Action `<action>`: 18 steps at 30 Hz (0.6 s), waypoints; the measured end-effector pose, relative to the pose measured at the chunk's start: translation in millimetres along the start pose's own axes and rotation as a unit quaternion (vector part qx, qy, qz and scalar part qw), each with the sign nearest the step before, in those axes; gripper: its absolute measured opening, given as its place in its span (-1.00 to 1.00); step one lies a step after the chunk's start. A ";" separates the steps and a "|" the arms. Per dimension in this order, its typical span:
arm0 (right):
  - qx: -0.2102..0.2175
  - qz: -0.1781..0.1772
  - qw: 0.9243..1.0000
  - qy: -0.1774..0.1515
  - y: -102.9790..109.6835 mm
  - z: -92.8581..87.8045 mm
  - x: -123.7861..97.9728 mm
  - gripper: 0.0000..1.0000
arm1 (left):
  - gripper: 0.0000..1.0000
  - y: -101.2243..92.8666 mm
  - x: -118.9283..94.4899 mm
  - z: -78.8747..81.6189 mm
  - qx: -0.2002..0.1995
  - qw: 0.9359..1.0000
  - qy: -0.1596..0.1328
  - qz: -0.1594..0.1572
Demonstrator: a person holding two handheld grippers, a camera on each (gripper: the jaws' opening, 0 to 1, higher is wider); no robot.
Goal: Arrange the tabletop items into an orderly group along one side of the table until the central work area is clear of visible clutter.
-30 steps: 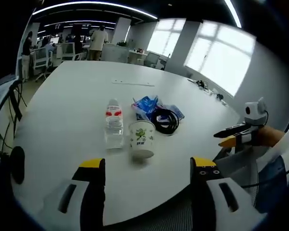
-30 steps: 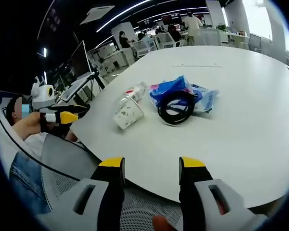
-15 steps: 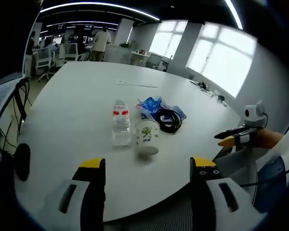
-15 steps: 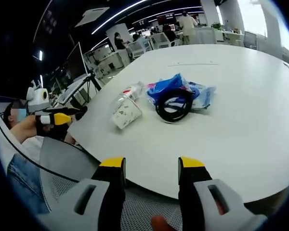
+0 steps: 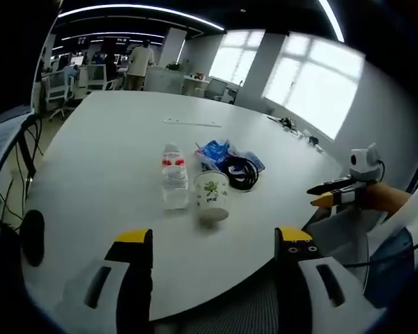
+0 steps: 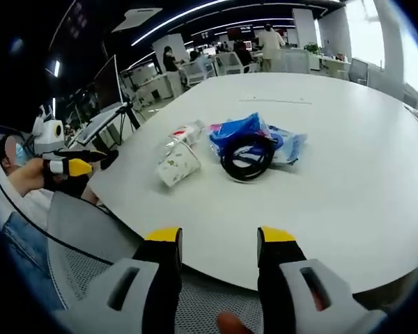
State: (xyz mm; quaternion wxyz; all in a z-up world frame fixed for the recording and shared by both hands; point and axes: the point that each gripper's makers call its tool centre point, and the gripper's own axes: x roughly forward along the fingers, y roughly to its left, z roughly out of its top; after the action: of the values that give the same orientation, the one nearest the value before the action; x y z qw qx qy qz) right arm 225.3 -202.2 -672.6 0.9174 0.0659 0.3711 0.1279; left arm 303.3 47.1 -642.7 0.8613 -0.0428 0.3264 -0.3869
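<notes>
Both hand-held grippers are held off the near edge of the tabletop with their yellow-tipped jaws wide apart and nothing between them. The left hand-held gripper [image 5: 214,240] faces the white tabletop [image 5: 104,146] from its near side, and the right hand-held gripper [image 6: 218,236] looks in over the rim from the right, above a grey mesh chair back [image 6: 90,236].

Four things sit bunched together toward the middle of the tabletop. One clear water bottle [image 5: 174,179] with a red label stands upright on the left of the group. One white paper cup [image 5: 211,195] with a green print stands just beside it on the right and slightly nearer; whether the two touch cannot be told. Behind the cup lies one blue plastic packet [image 5: 216,150], crumpled, and one coil of black cable [image 5: 240,172] rests partly on it. In the right gripper view the same four appear: the bottle [image 6: 183,136], the cup [image 6: 177,164], the packet [image 6: 247,132] and the cable coil [image 6: 246,157] lying over the packet's near side.

One thin pale strip [image 5: 191,122] lies alone farther back on the tabletop, well apart from the group.

Several people stand among desks in the far background.
</notes>
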 end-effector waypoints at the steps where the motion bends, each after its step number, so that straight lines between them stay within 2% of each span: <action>1: -0.002 -0.001 1.000 -0.002 0.0 0.4 -0.2 -0.17 | 0.44 0.0 -0.4 0.6 0.001 1.000 -0.001 -0.001; 7: -0.006 0.017 1.000 0.000 2.8 0.5 1.0 -0.17 | 0.43 5.5 -1.5 3.8 -0.006 1.000 -0.007 0.017; 9: 0.007 0.040 0.999 0.000 6.2 1.0 1.1 -0.17 | 0.43 2.4 -3.4 7.9 -0.017 0.999 -0.013 0.026; 14: 0.035 0.068 0.997 0.008 4.1 3.2 8.8 -0.17 | 0.45 -3.7 -8.6 13.1 -0.018 0.999 -0.022 0.046; 18: 0.019 0.097 0.995 0.005 7.9 13.0 13.0 -0.17 | 0.45 -2.8 -7.7 9.3 -0.031 0.997 -0.017 0.068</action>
State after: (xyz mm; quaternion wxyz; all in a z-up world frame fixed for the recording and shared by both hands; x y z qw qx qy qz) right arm 241.9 -191.2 -670.3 0.8973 0.1187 0.3698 0.2098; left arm 303.3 48.9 -630.5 0.8892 -0.0539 0.3263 -0.3162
